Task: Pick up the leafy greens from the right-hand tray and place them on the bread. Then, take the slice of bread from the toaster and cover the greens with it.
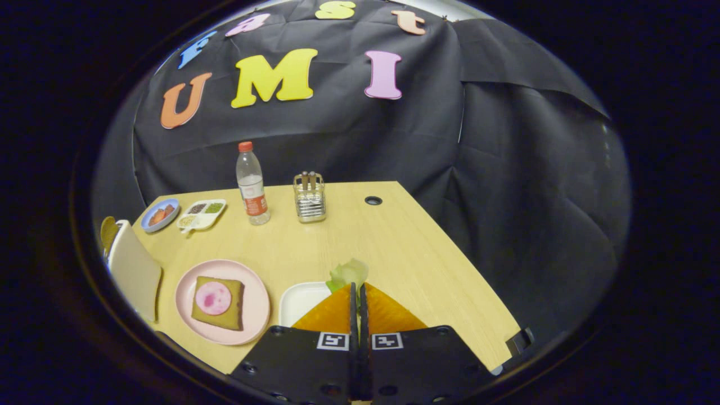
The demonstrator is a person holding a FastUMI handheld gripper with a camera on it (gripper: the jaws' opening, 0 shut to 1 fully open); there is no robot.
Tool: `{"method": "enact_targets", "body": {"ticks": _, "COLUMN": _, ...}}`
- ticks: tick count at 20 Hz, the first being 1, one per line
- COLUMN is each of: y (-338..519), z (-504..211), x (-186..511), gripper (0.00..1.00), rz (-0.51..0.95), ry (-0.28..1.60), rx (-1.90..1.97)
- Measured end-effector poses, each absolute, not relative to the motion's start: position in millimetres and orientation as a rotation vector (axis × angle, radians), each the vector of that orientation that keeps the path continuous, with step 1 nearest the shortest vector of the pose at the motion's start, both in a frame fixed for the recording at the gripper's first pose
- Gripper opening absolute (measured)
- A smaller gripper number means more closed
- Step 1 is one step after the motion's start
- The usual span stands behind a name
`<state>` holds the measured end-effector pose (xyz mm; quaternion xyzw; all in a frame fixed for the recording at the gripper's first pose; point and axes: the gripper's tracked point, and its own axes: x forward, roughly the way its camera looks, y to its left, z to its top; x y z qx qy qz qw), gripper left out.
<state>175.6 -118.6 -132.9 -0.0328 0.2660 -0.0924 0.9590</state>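
While my tool [358, 288] seems clenched on the leafy greens [349, 273], I should carry them left, low, over the bread [218, 302] on the counter [337, 236].

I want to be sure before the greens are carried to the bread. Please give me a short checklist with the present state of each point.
1. Gripper fingers closed together on the leafy greens: ok, the leaf sticks out beyond the tips.
2. Greens lifted off the white tray: cannot tell.
3. Bread lies flat on the pink plate, beside the white tray: ok.
4. Bread top free for the greens: ok, one round pink slice lies on it.
5. Way from tray to plate free of obstacles: ok.
6. Toaster slice ready: cannot tell.
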Motion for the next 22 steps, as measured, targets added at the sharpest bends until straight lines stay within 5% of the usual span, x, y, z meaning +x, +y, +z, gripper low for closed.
{"method": "enact_targets", "body": {"ticks": 19, "y": -68.1, "z": -173.8, "x": 142.7, "gripper": 0.01, "rz": -0.134, "ry": 0.576, "rx": -0.072}}
{"method": "enact_targets", "body": {"ticks": 20, "y": -64.6, "z": -180.5, "x": 137.0, "gripper": 0.17, "rz": -0.130, "ry": 0.591, "rx": -0.066}}
{"method": "enact_targets", "body": {"ticks": 22, "y": -59.6, "z": -196.2, "x": 136.6, "gripper": 0.29, "rz": -0.127, "ry": 0.611, "rx": -0.051}}
